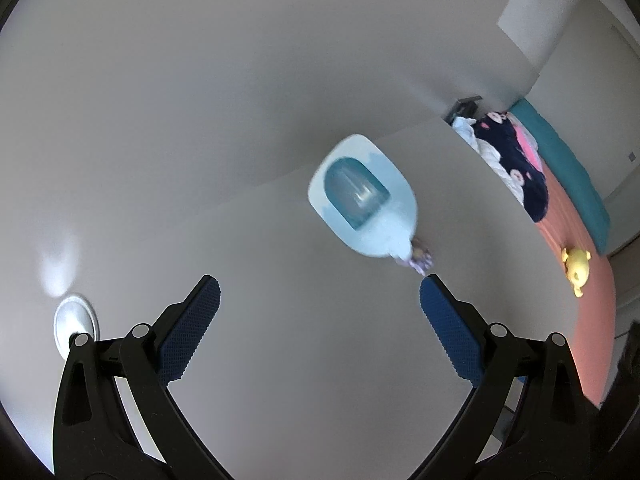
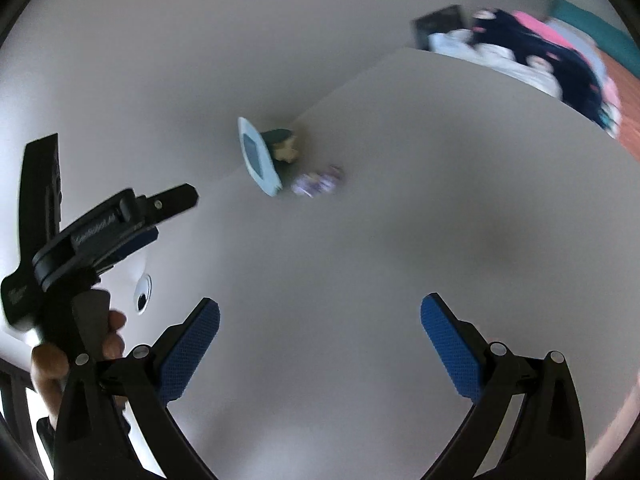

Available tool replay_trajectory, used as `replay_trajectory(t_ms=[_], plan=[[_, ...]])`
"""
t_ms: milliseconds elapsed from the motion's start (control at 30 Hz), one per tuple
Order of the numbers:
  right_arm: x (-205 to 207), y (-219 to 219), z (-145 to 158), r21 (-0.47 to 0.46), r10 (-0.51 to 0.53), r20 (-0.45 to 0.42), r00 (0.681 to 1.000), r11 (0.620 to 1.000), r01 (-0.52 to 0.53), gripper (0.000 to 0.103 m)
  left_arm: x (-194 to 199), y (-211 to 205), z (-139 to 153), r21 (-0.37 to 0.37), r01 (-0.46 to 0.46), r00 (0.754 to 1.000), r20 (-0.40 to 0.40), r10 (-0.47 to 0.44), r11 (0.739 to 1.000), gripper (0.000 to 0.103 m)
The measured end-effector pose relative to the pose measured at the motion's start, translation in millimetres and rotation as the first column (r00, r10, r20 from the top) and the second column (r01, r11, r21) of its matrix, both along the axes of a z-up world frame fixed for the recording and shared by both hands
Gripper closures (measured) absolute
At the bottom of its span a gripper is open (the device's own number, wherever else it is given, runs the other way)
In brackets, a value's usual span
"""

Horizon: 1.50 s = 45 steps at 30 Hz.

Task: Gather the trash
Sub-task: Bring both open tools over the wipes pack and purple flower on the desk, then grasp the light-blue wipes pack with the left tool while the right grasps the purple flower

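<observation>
On the white table (image 1: 280, 320), I hold both claws (image 1: 320, 304) (image 2: 320, 320) spread empty, lining up the crumpled wrapper (image 1: 418, 258) beside the bin (image 1: 360, 196).

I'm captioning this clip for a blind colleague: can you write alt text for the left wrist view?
An open, empty left gripper hovers over a white table, aimed at a light blue dustpan with a small crumpled purple wrapper at its near edge. Bedding and a yellow toy lie beyond the table.
</observation>
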State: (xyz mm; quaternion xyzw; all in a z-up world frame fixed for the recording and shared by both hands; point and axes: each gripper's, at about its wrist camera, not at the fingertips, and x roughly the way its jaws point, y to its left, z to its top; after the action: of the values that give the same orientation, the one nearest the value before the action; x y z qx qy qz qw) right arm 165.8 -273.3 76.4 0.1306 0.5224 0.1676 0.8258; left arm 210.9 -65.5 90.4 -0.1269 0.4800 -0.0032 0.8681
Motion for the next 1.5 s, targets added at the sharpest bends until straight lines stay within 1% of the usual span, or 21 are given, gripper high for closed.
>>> replay_trajectory(t_ms=[67, 200, 300, 400, 467, 533, 600, 667, 700, 733, 767, 833, 867, 933, 1033, 1233, 1267, 1367, 1400, 1467, 1500], plan=[[17.1, 12.1, -5.9, -0.023, 0.036, -0.003, 0.999, 0.999, -0.036, 0.003, 11.3, 6.6, -1.6, -0.001, -0.017, 1.0, -0.005, 0.017, 1.0, 0.006], [55.2, 41.3, -17.2, -0.115, 0.111, 0.001, 0.994, 0.987, -0.111, 0.003, 29.8, 16.7, -0.2, -0.052, -0.044, 0.999, -0.003, 0.044, 0.998, 0.006], [77.2, 55.4, -24.3, -0.185, 0.134, 0.002, 0.991, 0.974, -0.131, 0.003, 41.1, 13.7, -1.8, -0.051, -0.051, 0.999, -0.011, 0.051, 0.997, 0.006], [90.1, 63.8, -31.5, -0.241, 0.15, -0.003, 0.989, 0.96, -0.146, 0.003, 55.0, 10.5, -6.7, -0.07, -0.06, 0.998, -0.037, 0.057, 0.996, 0.006], [92.8, 66.8, -34.4, -0.261, 0.164, -0.004, 0.986, 0.952, -0.159, 0.003, 61.1, 9.1, -8.6, -0.085, -0.075, 0.997, -0.042, 0.071, 0.994, 0.006], [94.9, 69.5, -36.0, -0.272, 0.173, 0.004, 0.985, 0.948, -0.165, 0.004, 66.1, 9.1, -11.6, -0.084, -0.104, 0.993, -0.057, 0.1, 0.991, 0.006], [96.9, 69.1, -38.2, -0.261, 0.181, 0.003, 0.984, 0.95, -0.174, 0.012, 70.6, 9.4, -14.5, -0.092, -0.118, 0.991, -0.069, 0.112, 0.989, 0.006], [100.2, 68.3, -42.5, -0.253, 0.178, -0.012, 0.984, 0.952, -0.175, 0.032, 74.1, 8.9, -17.0, -0.095, -0.132, 0.989, -0.077, 0.125, 0.987, 0.006], [99.5, 65.6, -41.5, -0.26, 0.176, 0.006, 0.984, 0.951, -0.168, 0.036, 75.3, 8.4, -17.6, -0.098, -0.131, 0.989, -0.074, 0.124, 0.986, 0.006], [98.3, 63.8, -40.8, -0.261, 0.176, 0.009, 0.984, 0.951, -0.168, 0.044, 76.2, 7.9, -18.3, -0.096, -0.133, 0.989, -0.075, 0.126, 0.986, 0.006], [97.2, 61.2, -39.9, -0.259, 0.176, 0.008, 0.984, 0.951, -0.168, 0.058, 77.7, 6.7, -19.5, -0.094, -0.137, 0.988, -0.078, 0.13, 0.986, 0.006], [93.5, 51.9, -38.2, -0.225, 0.167, -0.013, 0.986, 0.96, -0.166, 0.073, 80.0, 4.3, -22.2, -0.112, -0.143, 0.987, -0.085, 0.134, 0.983, 0.006], [92.2, 49.1, -37.8, -0.221, 0.164, -0.018, 0.986, 0.961, -0.163, 0.076, 81.3, 2.5, -23.8, -0.121, -0.147, 0.987, -0.09, 0.136, 0.982, 0.006], [85.3, 44.2, -36.3, -0.23, 0.159, -0.021, 0.987, 0.96, -0.16, 0.078, 83.1, -2.1, -26.4, -0.14, -0.151, 0.986, -0.095, 0.138, 0.979, 0.006], [76.0, 40.6, -34.7, -0.226, 0.149, -0.021, 0.989, 0.963, -0.15, 0.079, 87.0, -12.9, -28.7, -0.158, -0.145, 0.987, -0.097, 0.131, 0.977, 0.006], [70.2, 35.7, -32.6, -0.228, 0.132, -0.024, 0.991, 0.964, -0.134, 0.079, 98.6, -26.6, -35.9, -0.188, -0.159, 0.984, -0.109, 0.14, 0.969, 0.006], [70.5, 33.2, -32.2, -0.221, 0.128, -0.024, 0.992, 0.967, -0.13, 0.079, 101.4, -29.1, -36.2, -0.181, -0.147, 0.986, -0.108, 0.129, 0.972, 0.006], [66.2, 30.4, -29.3, -0.201, 0.125, -0.02, 0.992, 0.971, -0.126, 0.079, 110.7, -33.3, -29.4, -0.153, -0.026, 0.998, -0.056, 0.018, 0.988, 0.006], [65.8, 29.3, -28.9, -0.198, 0.124, -0.021, 0.992, 0.972, -0.126, 0.079, 113.3, -33.9, -27.8, -0.12, 0.014, 0.999, -0.043, -0.019, 0.993, 0.006], [71.9, 26.0, -30.5, -0.2, 0.123, -0.02, 0.992, 0.972, -0.125, 0.079, 115.5, -34.8, -28.7, -0.074, 0.05, 0.998, -0.043, -0.053, 0.996, 0.006], [74.1, 23.9, -31.2, -0.197, 0.12, -0.02, 0.993, 0.973, -0.121, 0.079, 115.6, -34.6, -30.6, -0.067, 0.075, 0.996, -0.043, -0.078, 0.995, 0.01]])
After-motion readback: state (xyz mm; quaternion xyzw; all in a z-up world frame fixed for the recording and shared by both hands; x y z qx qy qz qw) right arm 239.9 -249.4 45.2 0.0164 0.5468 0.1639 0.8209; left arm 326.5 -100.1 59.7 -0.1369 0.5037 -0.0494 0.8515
